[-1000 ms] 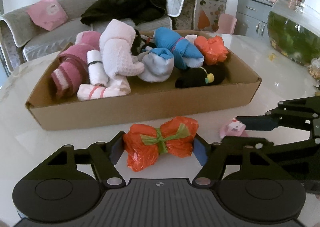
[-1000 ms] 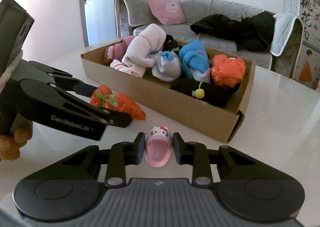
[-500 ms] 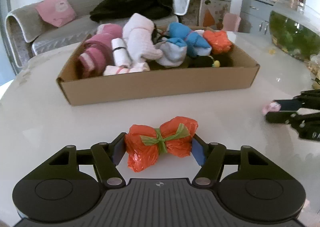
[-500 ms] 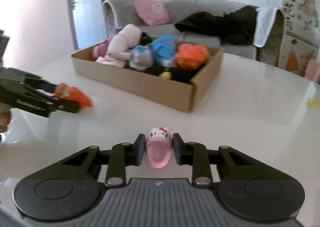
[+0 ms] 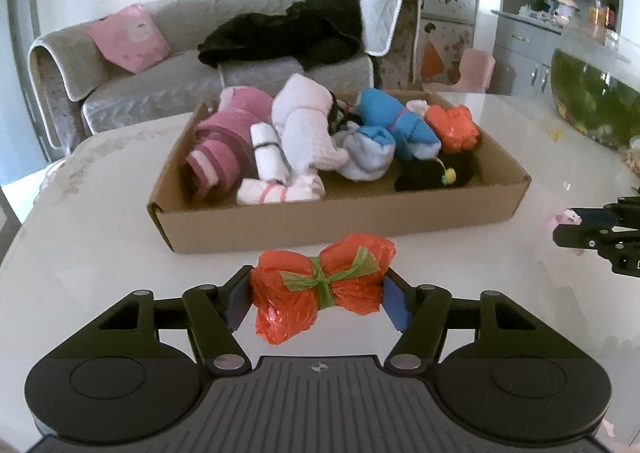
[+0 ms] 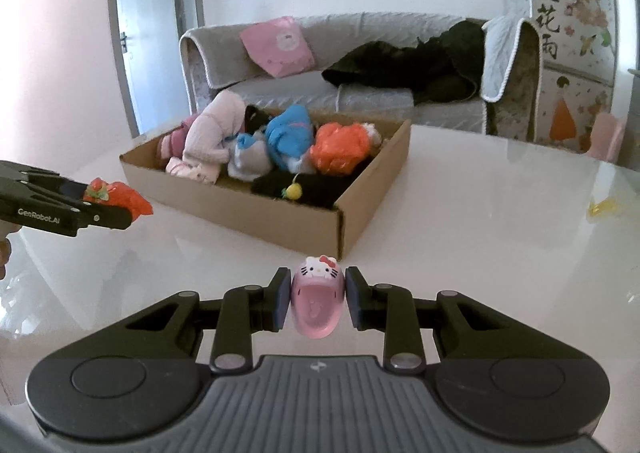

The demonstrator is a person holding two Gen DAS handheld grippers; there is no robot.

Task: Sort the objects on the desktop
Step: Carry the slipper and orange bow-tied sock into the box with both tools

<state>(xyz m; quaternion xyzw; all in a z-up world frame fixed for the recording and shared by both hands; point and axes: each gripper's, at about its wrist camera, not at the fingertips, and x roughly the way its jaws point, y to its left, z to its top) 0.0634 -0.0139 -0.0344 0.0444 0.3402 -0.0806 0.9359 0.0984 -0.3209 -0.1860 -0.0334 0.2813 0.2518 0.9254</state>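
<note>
The left gripper (image 6: 116, 209), lettered "GenRobot.AI", is pinching an orange bag bundle (image 5: 322, 287) above the table (image 6: 500, 237) before the cardboard box (image 6: 280, 219), while the right gripper (image 6: 317, 303) is clamping a pink Hello Kitty clip (image 6: 318, 299).

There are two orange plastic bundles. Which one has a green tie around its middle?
The orange bundle held in the left hand-held gripper, in front of the box. The other orange bundle lies inside the box and shows no green tie.

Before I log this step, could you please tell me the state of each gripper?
Left gripper: closed on the orange bag bundle.
Right gripper: closed on the pink cat-face clip.
</note>
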